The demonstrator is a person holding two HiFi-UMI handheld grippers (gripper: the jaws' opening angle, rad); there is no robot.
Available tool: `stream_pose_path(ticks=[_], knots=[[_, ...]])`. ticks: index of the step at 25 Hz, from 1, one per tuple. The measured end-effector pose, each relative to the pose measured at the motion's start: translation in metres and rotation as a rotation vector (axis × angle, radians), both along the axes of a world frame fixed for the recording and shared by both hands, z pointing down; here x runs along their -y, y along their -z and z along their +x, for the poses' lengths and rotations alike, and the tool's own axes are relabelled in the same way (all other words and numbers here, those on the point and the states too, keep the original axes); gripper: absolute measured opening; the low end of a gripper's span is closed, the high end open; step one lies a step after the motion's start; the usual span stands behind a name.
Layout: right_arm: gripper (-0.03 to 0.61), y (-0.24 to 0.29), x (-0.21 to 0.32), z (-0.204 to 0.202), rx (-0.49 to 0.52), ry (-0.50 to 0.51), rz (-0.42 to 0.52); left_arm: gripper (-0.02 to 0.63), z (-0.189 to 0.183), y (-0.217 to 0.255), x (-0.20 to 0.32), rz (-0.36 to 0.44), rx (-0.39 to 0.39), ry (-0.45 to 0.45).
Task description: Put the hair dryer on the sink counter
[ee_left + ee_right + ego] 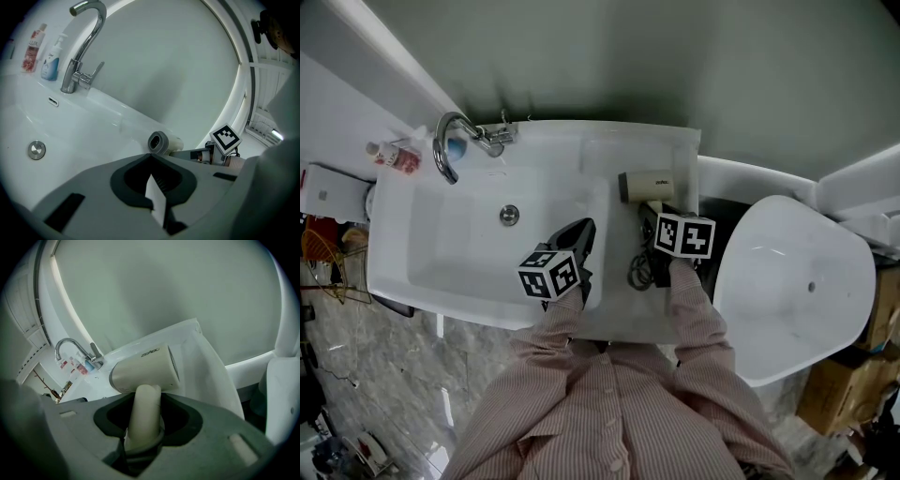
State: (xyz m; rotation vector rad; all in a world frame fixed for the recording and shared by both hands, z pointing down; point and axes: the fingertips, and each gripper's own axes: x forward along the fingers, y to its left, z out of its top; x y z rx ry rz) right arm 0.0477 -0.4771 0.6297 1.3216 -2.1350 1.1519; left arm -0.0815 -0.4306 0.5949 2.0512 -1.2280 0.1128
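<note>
Head view looks steeply down on sink (441, 246). Gripper views sit low over it, facing the back wall (675, 56), close; all three share faucet (447, 150) and dryer (647, 185).

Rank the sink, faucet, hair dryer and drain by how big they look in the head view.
Largest to smallest:
1. sink
2. hair dryer and faucet: these look about alike, so I leave them unranked
3. drain

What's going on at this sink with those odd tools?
A person in a striped shirt holds a gripper in each hand. The right gripper is shut on the handle of a cream hair dryer at the white sink counter beside the basin. Whether it rests there is unclear. The left gripper is shut and empty.
</note>
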Motion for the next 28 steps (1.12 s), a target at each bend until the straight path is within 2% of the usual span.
stream_pose_path(ticks=[11, 22, 28], knots=[[0.164, -0.001, -0.001, 0.000, -0.014, -0.011, -0.009, -0.003, 0.004, 0.005, -0.006, 0.010, -0.003, 0.002], [0.179, 0.017, -0.001, 0.007, -0.075, -0.043, 0.076, -0.003, 0.006, 0.022, -0.013, 0.059, -0.006, -0.020], [0.179, 0.034, -0.009, 0.014, -0.095, -0.051, 0.147, -0.003, 0.008, 0.043, -0.021, 0.140, 0.010, -0.036]])
